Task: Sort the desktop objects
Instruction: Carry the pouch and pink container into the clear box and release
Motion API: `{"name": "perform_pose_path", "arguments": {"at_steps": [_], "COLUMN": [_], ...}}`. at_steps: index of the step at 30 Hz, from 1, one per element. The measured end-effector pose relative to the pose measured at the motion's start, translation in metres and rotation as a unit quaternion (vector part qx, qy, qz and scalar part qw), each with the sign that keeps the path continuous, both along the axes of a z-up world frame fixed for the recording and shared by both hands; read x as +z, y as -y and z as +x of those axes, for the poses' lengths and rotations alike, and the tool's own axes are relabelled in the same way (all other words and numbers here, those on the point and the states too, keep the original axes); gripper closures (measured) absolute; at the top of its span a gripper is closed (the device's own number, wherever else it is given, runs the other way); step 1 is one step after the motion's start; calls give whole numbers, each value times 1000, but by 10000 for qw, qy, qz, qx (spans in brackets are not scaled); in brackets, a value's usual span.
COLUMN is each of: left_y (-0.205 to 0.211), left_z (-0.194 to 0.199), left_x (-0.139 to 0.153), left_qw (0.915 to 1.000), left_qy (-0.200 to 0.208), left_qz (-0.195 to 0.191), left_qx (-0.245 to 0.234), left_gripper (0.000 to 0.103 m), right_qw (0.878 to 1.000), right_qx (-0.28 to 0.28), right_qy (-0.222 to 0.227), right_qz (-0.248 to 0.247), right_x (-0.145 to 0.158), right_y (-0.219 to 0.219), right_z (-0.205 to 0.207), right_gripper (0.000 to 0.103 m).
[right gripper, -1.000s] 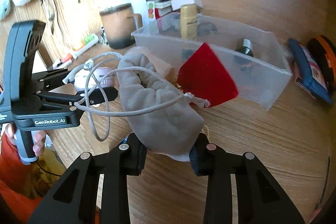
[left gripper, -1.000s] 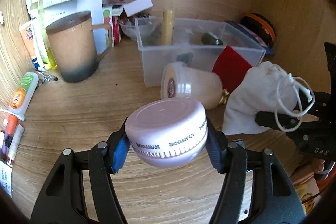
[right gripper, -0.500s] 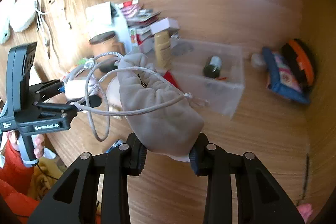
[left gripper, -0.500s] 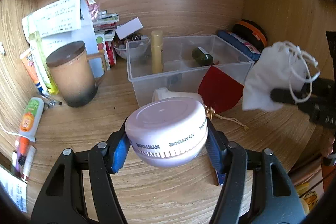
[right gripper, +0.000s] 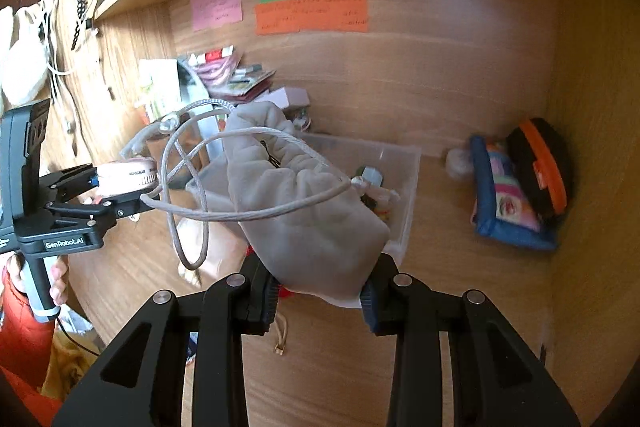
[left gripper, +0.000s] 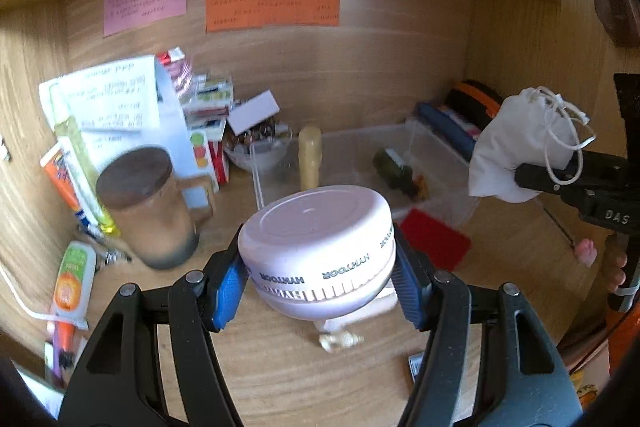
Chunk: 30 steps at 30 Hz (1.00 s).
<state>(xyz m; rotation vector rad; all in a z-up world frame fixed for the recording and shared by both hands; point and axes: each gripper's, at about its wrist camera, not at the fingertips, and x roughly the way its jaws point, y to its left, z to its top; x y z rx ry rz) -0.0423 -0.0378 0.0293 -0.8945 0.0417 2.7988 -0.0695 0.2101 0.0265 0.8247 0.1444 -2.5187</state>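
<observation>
Left gripper [left gripper: 316, 287] jaws pinch the jar [left gripper: 316, 251], right gripper [right gripper: 318, 301] jaws pinch the pouch [right gripper: 304, 211], both above the table; lower each into the bin [right gripper: 404, 211] gently, cord clear.

round case [left gripper: 316, 247]: glossy plastic; drawstring pouch [right gripper: 304, 211]: soft matt cloth; desk [left gripper: 304, 379]: smooth wood grain; bin [right gripper: 404, 187]: clear plastic

A bottle [left gripper: 394, 169] lay in the open bin [left gripper: 436, 143] on the counter [left gripper: 280, 367]; a lidded mug [left gripper: 150, 211] stood left of it, a zipped case [right gripper: 542, 167] right.
</observation>
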Motion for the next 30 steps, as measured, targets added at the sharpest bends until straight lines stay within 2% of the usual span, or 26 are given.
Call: {"name": "perform_pose_path", "arguments": {"at_steps": [7, 13, 18, 30], "left_y": [3, -5, -14, -27], "left_z": [-27, -59, -84, -125], "left_x": [19, 15, 1, -36], "left_qw": [9996, 9991, 9978, 9946], "left_qy": [-23, 183, 458, 932], "left_qz": [194, 163, 198, -53], "left_qx": [-194, -336, -431, -444], "left_gripper": [40, 40, 40, 40], "right_qw": [10000, 10000, 9994, 9947], "right_qx": [-16, 34, 144, 317], "right_qy": [-24, 40, 313, 919], "right_qz": [-15, -31, -6, 324], "right_x": [13, 15, 1, -45], "right_y": [4, 15, 28, 55], "right_z": [-31, -58, -80, -120], "right_gripper": [73, 73, 73, 73]}}
